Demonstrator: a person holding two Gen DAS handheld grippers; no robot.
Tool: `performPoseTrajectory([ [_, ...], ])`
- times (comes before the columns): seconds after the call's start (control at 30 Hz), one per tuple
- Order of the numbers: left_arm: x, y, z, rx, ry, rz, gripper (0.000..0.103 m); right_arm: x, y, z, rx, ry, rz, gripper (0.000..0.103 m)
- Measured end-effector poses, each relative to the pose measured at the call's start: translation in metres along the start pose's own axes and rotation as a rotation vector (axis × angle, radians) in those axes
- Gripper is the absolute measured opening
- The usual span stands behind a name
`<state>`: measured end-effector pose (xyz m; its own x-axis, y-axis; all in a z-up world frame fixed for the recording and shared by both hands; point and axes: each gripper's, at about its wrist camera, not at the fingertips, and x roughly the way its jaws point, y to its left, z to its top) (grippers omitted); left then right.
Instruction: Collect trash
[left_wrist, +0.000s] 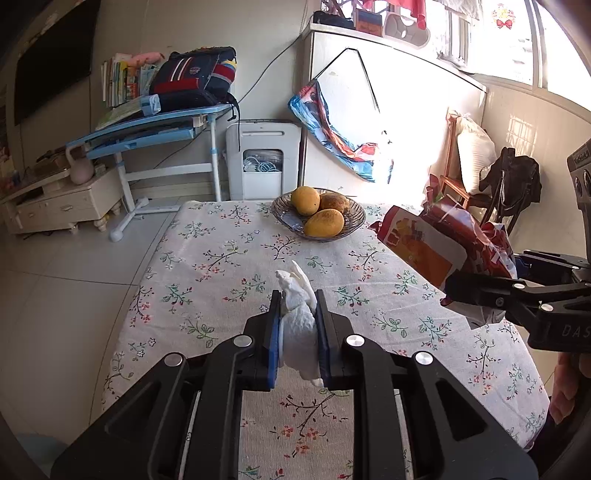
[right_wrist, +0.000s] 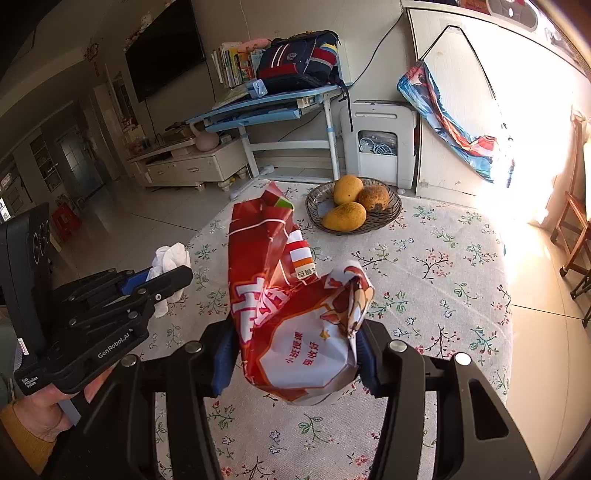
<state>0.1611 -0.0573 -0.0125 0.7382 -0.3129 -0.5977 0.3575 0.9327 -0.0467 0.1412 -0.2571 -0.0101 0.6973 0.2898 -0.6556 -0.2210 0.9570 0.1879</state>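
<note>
My left gripper (left_wrist: 298, 306) is shut on a crumpled white tissue (left_wrist: 300, 325) and holds it above the floral tablecloth (left_wrist: 221, 266). It also shows at the left of the right wrist view (right_wrist: 166, 277), with the tissue (right_wrist: 170, 258) between its fingers. My right gripper (right_wrist: 295, 350) is shut on a crumpled red and white paper flyer (right_wrist: 288, 302) and holds it above the table. In the left wrist view the right gripper (left_wrist: 461, 291) is at the right with the flyer (left_wrist: 436, 243).
A glass bowl (left_wrist: 354, 214) with three mangoes (left_wrist: 325, 223) stands at the table's far side, also in the right wrist view (right_wrist: 391, 214). Beyond are a blue desk (left_wrist: 147, 129), a white appliance (left_wrist: 262, 158) and a wooden chair (left_wrist: 458, 184).
</note>
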Motion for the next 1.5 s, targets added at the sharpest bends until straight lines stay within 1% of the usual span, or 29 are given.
performPoseTrajectory([
  [0.23, -0.004, -0.007, 0.003, -0.011, -0.016, -0.018, 0.017, -0.007, -0.014, -0.002, 0.044, -0.007, 0.003, 0.053],
  [0.37, -0.013, -0.008, 0.003, -0.026, -0.026, -0.021, 0.017, -0.015, -0.008, -0.001, 0.054, -0.024, 0.01, 0.053],
  [0.5, -0.024, -0.013, 0.0, -0.007, -0.041, -0.011, 0.017, -0.026, -0.002, -0.004, 0.045, -0.048, 0.006, 0.053],
  [0.67, -0.032, -0.018, -0.006, 0.003, -0.043, -0.01, 0.017, -0.042, 0.001, -0.017, 0.054, -0.069, -0.008, 0.054],
  [0.83, -0.041, -0.024, -0.014, 0.005, -0.042, -0.013, 0.017, -0.051, 0.0, -0.033, 0.079, -0.063, -0.015, 0.055],
  [1.2, -0.059, -0.038, -0.043, 0.005, -0.023, -0.027, 0.017, -0.061, 0.008, -0.051, 0.087, -0.073, -0.019, 0.055],
  [1.5, -0.073, -0.047, -0.066, -0.002, -0.011, -0.043, 0.017, -0.072, 0.009, -0.072, 0.11, -0.071, -0.03, 0.056],
])
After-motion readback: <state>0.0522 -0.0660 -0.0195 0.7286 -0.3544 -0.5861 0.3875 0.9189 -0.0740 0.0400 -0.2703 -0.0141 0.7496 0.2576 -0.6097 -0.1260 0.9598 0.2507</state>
